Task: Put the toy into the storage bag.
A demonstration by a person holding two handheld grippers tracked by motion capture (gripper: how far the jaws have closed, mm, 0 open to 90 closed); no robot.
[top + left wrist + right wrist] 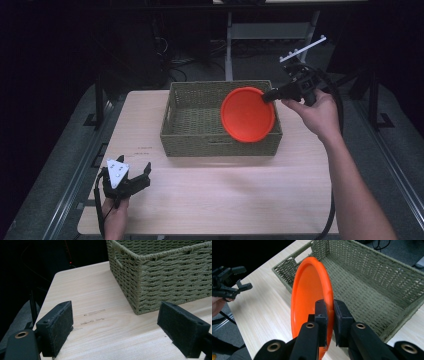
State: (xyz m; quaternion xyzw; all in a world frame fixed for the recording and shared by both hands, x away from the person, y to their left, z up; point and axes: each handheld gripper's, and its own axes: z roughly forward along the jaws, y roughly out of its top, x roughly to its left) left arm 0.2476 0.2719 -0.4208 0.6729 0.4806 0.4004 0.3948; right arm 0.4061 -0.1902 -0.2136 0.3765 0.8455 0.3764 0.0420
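An orange plate (248,114) hangs tilted on edge over the right part of a woven green basket (192,107). My right gripper (271,94) is shut on the plate's rim, held from the right side. In the right gripper view the two black pads (321,312) pinch the orange plate (308,297) at its near edge, above the basket (372,277). My left gripper (131,168) rests low at the table's front left corner, jaws wide open with nothing between them. Its pads (58,326) frame bare wood in front of the basket's corner (160,277).
The light wooden table (225,190) has free room in front of the basket and on its left. Its edges drop to a dark floor with metal frame legs (229,45) and cables behind. The basket is empty inside.
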